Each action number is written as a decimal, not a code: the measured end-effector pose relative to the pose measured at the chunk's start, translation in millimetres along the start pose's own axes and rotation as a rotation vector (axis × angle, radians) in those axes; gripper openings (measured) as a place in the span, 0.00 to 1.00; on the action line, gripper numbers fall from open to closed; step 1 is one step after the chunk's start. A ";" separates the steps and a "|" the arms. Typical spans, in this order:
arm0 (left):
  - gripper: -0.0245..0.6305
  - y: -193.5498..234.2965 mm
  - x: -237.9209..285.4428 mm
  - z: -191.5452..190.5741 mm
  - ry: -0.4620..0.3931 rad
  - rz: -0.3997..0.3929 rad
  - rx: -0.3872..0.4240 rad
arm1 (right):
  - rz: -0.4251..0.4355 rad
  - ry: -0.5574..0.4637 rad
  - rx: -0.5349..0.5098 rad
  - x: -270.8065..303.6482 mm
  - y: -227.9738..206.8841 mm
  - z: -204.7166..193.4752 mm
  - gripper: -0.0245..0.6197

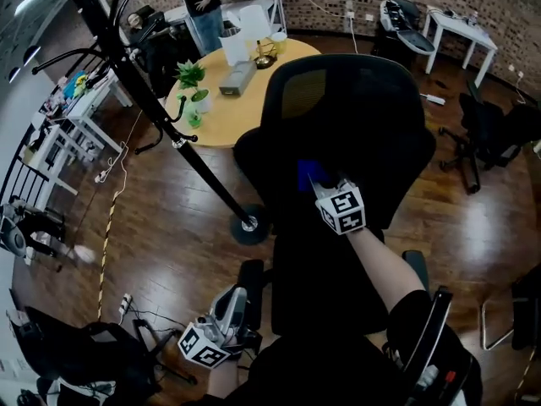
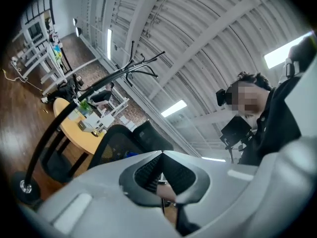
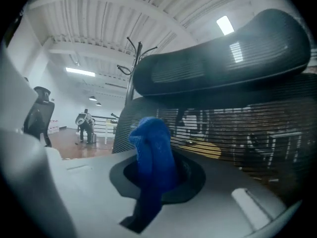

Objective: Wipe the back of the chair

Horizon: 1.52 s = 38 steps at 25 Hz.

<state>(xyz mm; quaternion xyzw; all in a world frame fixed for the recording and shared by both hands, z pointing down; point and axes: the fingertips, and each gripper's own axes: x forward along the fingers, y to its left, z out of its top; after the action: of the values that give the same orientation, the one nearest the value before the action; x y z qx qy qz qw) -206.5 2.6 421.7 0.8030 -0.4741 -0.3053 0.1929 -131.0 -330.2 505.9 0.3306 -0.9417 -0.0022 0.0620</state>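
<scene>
A black office chair with a mesh back [image 1: 355, 134] and a headrest stands right in front of me. My right gripper [image 1: 321, 183] is shut on a blue cloth [image 1: 308, 174] and presses it against the middle of the chair's back. In the right gripper view the blue cloth [image 3: 153, 155] bulges out of the right gripper [image 3: 156, 171], with the mesh back [image 3: 242, 128] and headrest [image 3: 223, 53] close behind. My left gripper [image 1: 238, 296] hangs low at the left beside the chair's base. Seen from its own camera, the left gripper [image 2: 162, 155] is shut with nothing in it.
A black coat stand [image 1: 161, 112] leans across the left, its round base [image 1: 249, 224] on the wood floor by the chair. Behind it a round wooden table [image 1: 221, 112] carries a plant and boxes. Another black chair [image 1: 486, 129] is at the right, a person [image 1: 203, 7] at the back.
</scene>
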 end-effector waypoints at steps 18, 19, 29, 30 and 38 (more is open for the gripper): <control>0.03 -40.6 79.1 -52.4 0.172 -0.223 -0.062 | -0.589 0.025 0.190 -203.7 -222.8 -52.6 0.09; 0.03 -41.6 77.4 -52.8 0.167 -0.223 -0.063 | -0.579 0.012 0.203 -203.1 -215.4 -49.7 0.09; 0.03 -28.2 23.1 -24.0 0.062 -0.078 -0.034 | -0.059 -0.006 0.194 -72.7 -2.9 -24.2 0.09; 0.03 -25.4 13.5 -18.9 0.044 -0.050 -0.025 | -0.008 0.005 0.185 -57.2 20.2 -25.9 0.09; 0.03 -14.2 -65.9 13.9 -0.091 0.154 0.042 | 0.226 0.082 0.161 30.2 151.7 -42.8 0.09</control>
<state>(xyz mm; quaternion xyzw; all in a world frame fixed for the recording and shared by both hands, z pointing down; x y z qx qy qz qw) -230.7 67.0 423.1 0.7534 -0.5489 -0.3156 0.1774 -243.8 -228.9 558.7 0.2263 -0.9667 0.0940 0.0735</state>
